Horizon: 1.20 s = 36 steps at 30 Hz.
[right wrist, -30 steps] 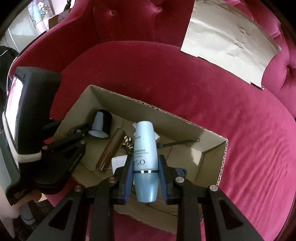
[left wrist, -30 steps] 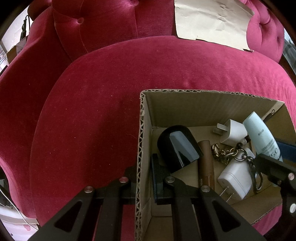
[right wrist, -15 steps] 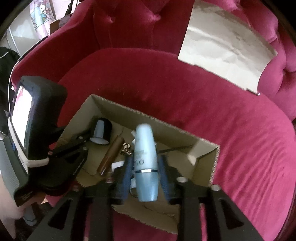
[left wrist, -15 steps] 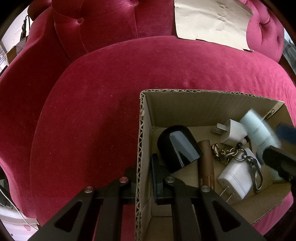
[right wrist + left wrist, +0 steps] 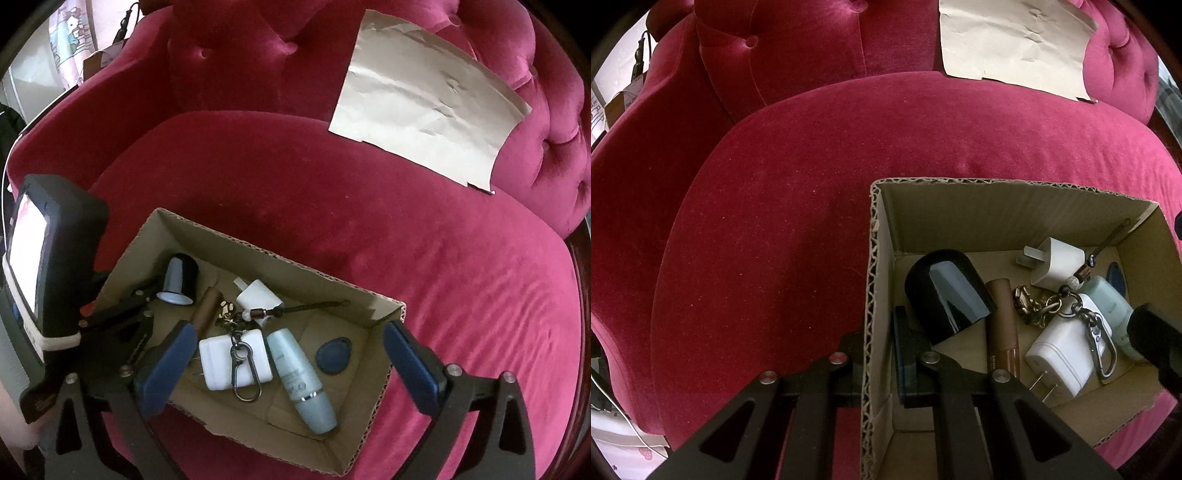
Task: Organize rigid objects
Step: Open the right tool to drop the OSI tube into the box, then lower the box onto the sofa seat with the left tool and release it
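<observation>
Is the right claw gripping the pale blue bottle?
No: the right claw is wide open, and the pale blue bottle lies in the cardboard box.

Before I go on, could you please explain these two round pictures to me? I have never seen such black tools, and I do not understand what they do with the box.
There is no robot: a person holds a hand tool with two jaws in each hand, and a wide-angle camera on each tool makes the picture round.

Left tool's view: the left gripper has its jaws shut on the wall of the cardboard box, which sits on a red velvet armchair.

Right tool's view: the right gripper hangs over the box, jaws wide open, holding nothing.

In the box lie a pale blue bottle, two white chargers, a black cap, a brown tube, a blue tag and a keychain.
</observation>
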{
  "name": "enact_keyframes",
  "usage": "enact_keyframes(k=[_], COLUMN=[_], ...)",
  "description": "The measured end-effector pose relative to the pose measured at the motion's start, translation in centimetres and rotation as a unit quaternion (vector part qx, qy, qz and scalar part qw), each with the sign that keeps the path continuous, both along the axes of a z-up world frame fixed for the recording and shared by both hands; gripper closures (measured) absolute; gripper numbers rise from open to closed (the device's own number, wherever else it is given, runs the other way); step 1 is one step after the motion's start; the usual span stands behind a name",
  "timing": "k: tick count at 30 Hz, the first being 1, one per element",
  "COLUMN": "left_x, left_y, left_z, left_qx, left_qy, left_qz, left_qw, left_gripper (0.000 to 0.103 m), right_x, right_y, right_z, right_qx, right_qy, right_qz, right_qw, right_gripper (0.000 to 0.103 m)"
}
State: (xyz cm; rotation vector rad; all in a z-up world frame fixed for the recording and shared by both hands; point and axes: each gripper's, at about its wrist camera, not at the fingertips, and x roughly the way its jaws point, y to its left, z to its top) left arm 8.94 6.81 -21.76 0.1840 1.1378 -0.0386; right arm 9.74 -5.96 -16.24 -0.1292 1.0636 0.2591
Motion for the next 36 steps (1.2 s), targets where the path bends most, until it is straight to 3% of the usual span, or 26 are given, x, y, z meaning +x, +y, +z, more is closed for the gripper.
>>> enact_keyframes(k=[11, 16, 19, 21, 23, 26, 36], left_x=[0.0, 0.1, -0.1, -0.2, -0.6, -1.2, -4.2], left_y=[0.1, -0.4, -0.4, 0.0, 0.2, 0.2, -0.9], left_z=[0.0, 0.2, 0.4, 0.8, 1.3, 2.1, 5.2], left_qx=[0.0, 0.018, 0.037, 0.035, 0.038, 0.047, 0.025], left_qy=[0.001, 0.003, 0.006, 0.01, 0.005, -0.005, -0.007], left_qz=[0.0, -0.001, 0.005, 0.009, 0.01, 0.013, -0.002], left_qw=[1.0, 0.9998, 0.9993, 0.9993, 0.9992, 0.9988, 0.9997], left_gripper=[0.094, 0.089, 0.065, 0.027, 0.007, 0.0, 0.0], right_x=[0.5, 0.6, 0.5, 0.4, 0.2, -0.2, -2.5], right_y=[-0.9, -1.5, -2.0, -2.3, -2.6, -2.8, -3.3], right_z=[-0.3, -0.7, -0.5, -0.3, 0.0, 0.6, 2.6], right_qx=[0.001, 0.003, -0.002, -0.003, -0.003, -0.005, -0.01], right_qy=[0.006, 0.021, 0.017, 0.014, 0.011, 0.005, -0.005], right_qz=[-0.014, -0.024, -0.028, -0.031, -0.033, -0.036, -0.044], right_qw=[1.0, 0.999, 0.999, 0.999, 0.999, 0.999, 0.999], right_gripper=[0.0, 0.0, 0.0, 0.0, 0.0, 0.0, 0.0])
